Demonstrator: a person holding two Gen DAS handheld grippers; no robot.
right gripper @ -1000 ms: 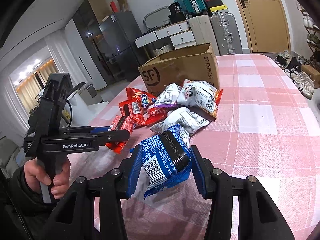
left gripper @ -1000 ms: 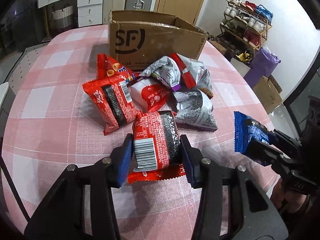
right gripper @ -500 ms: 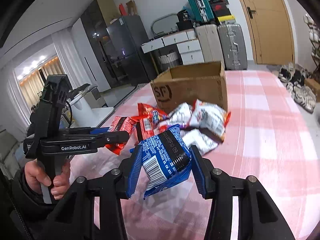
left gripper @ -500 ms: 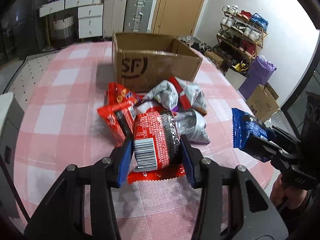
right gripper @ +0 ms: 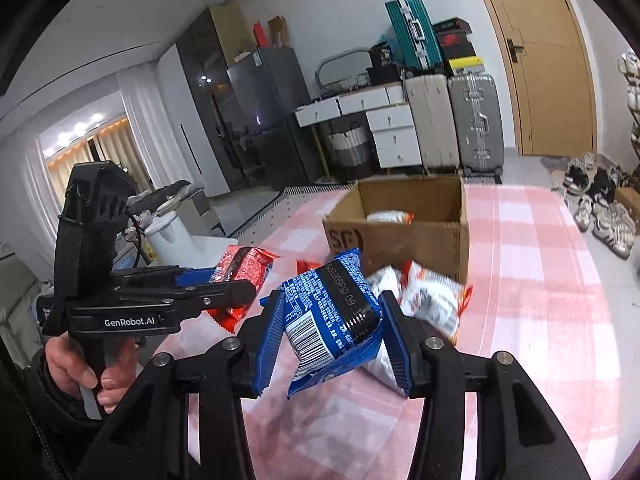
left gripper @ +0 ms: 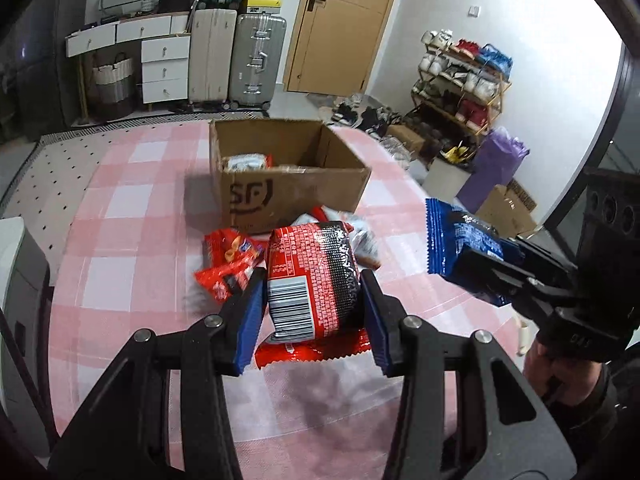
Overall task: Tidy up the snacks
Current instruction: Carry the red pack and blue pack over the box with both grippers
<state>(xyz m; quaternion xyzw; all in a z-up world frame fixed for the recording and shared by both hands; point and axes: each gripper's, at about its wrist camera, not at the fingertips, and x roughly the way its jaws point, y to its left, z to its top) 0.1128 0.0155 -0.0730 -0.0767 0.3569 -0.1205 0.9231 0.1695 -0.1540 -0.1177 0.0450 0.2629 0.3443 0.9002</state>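
My left gripper is shut on a red and black snack packet and holds it above the pink checked table. My right gripper is shut on a blue snack packet, also held in the air; it shows at the right of the left wrist view. An open SF cardboard box stands ahead with a white packet inside. A pile of red and silver packets lies in front of the box, partly hidden by my packet.
Silver packets lie by the box's near corner. Suitcases and drawers stand beyond the table. A shoe rack and cardboard boxes are on the right. The table edge curves close on the right.
Both grippers have risen with their packets, so the table looks farther away. The inside of the box has come into view.
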